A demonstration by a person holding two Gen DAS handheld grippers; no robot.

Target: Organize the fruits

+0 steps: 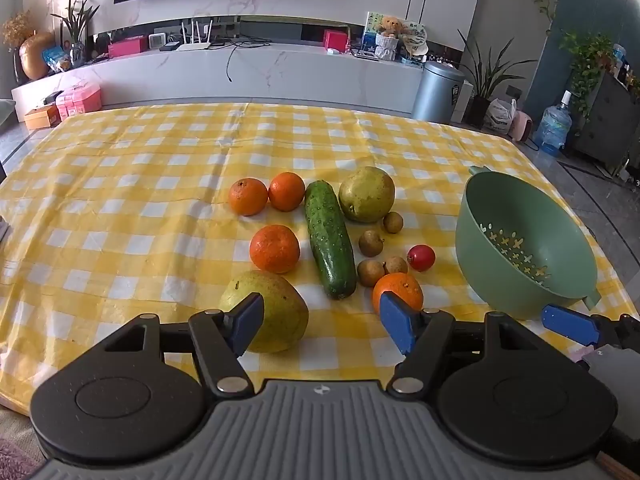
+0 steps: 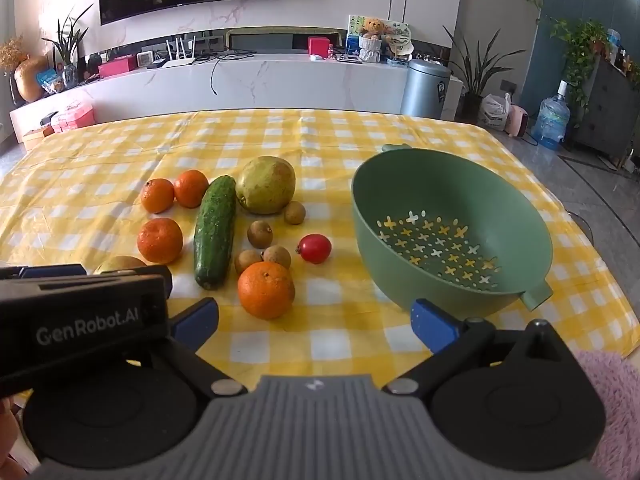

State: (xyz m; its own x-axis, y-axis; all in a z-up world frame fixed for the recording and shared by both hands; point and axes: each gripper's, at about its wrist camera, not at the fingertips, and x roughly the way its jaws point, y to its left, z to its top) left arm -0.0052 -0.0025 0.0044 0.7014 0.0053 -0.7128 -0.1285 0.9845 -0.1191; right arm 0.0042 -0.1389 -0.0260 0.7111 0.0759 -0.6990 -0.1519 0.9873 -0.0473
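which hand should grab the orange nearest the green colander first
Right. The right gripper is open with the nearest orange just ahead, between its fingers, and the colander beside it. The left gripper faces the near pear.

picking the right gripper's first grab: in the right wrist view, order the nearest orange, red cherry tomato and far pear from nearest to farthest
1. Round orange, just ahead of the open right gripper.
2. Small red cherry tomato, mid-cloth beside the green colander.
3. Yellow-green pear, farthest back.
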